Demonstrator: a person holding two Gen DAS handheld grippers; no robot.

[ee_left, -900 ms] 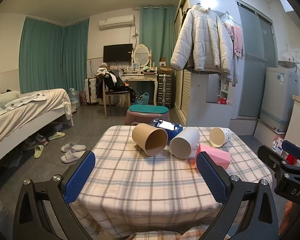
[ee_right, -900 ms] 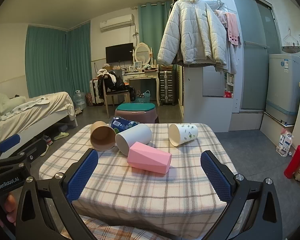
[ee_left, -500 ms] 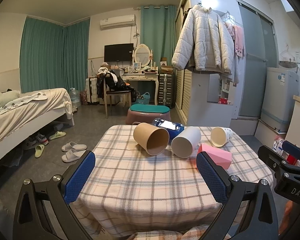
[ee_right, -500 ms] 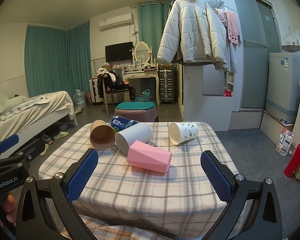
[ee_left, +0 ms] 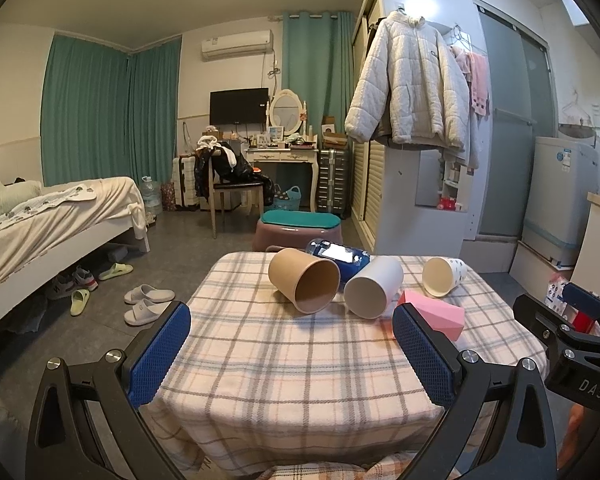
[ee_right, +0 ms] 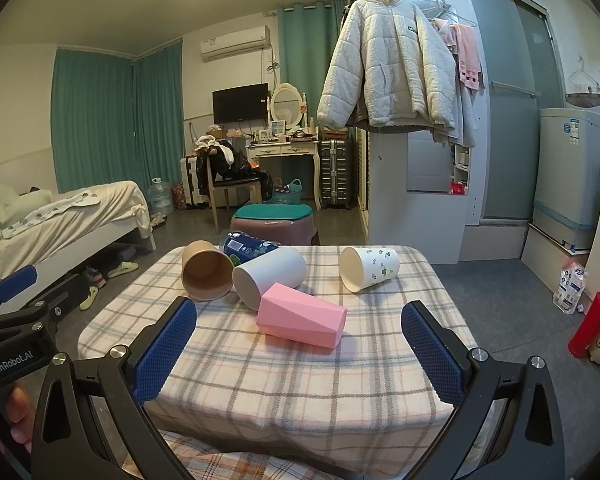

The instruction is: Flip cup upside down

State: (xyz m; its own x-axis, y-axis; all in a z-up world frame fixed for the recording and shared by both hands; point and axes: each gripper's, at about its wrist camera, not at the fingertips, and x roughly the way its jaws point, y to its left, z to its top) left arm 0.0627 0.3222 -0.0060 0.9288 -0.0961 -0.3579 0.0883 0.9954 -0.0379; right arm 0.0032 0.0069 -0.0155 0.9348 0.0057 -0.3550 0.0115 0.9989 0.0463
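Several cups lie on their sides on a plaid-covered table. A brown paper cup, a white cup, a pink faceted cup, a white cup with green print and a blue cup behind them. My left gripper is open and empty, short of the table's near edge. My right gripper is open and empty, near the front edge, with the pink cup ahead.
A bed stands at the left with slippers on the floor. A stool sits behind the table. A wardrobe with a hanging coat is at the right. A red bottle stands on the floor at the right.
Both grippers have drifted slightly; the view shifts a little left and the cups sit marginally closer. The jaws stay open and the cups have not moved.
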